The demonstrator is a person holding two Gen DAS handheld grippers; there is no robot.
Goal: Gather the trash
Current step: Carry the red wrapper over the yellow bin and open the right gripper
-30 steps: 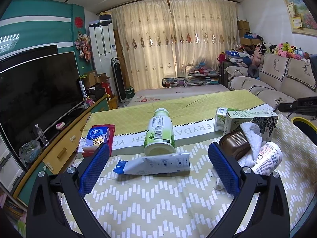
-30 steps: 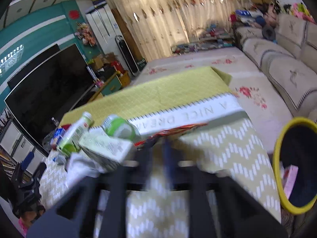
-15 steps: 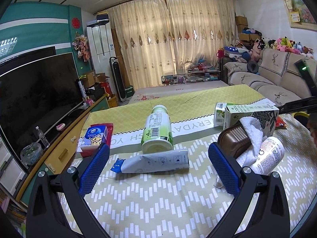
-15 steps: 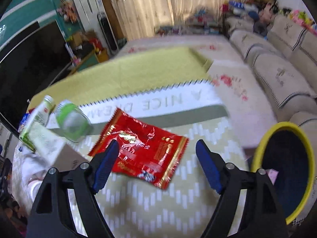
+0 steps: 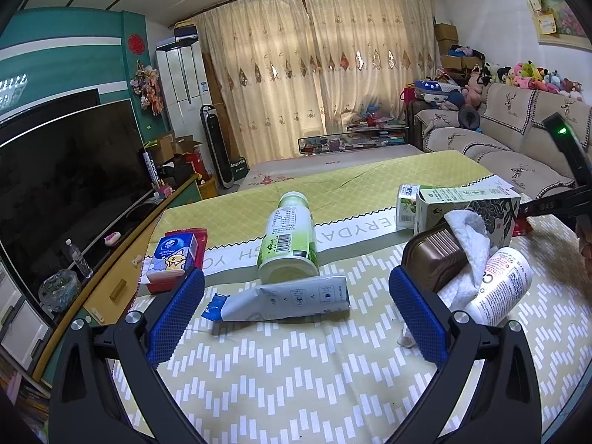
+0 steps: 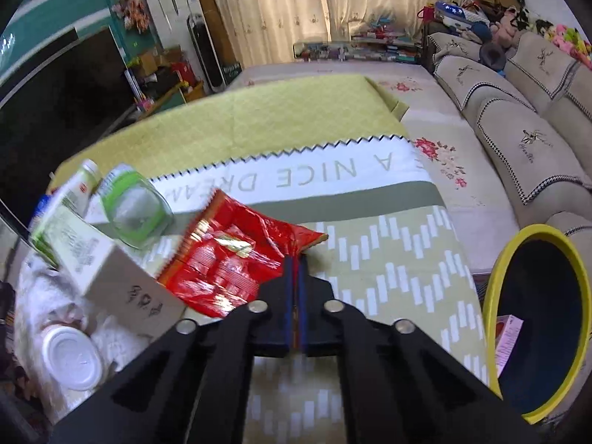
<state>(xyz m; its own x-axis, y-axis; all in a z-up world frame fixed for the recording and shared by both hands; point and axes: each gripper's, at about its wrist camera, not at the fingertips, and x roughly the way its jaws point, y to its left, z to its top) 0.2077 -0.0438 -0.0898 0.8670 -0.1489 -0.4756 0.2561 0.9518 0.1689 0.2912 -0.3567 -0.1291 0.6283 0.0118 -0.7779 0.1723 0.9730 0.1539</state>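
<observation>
The red snack wrapper (image 6: pixel 236 259) lies on the table, and its near right corner is pinched between the blue pads of the right gripper (image 6: pixel 295 270). The two pads are pressed together with only the thin wrapper edge between them. Most of the wrapper spreads out to the left of and beyond the gripper, crinkled and shiny.

Just left of the wrapper is a white carton (image 6: pixel 107 270), touching its edge. Behind the carton is a green and clear cup (image 6: pixel 135 209) on its side. A white lid (image 6: pixel 70 357) sits on a white cloth (image 6: pixel 37 296) at the near left. To the right, off the table edge, is a yellow-rimmed bin (image 6: pixel 492 288) with a dark inside and a pink box in it.

The left gripper (image 5: pixel 296 318) is wide apart and holds nothing. Between its blue pads, a little beyond them, lies a flat grey pouch (image 5: pixel 285 299) on the yellow-green tablecloth (image 5: pixel 296 362). A green bottle (image 5: pixel 290 236) lies on its side just behind the pouch. Near the right pad are a brown cup (image 5: pixel 433 255), a white towel (image 5: pixel 468 255) and a white tube (image 5: pixel 501 285). A blue tissue pack (image 5: pixel 174 255) sits by the left pad.
</observation>
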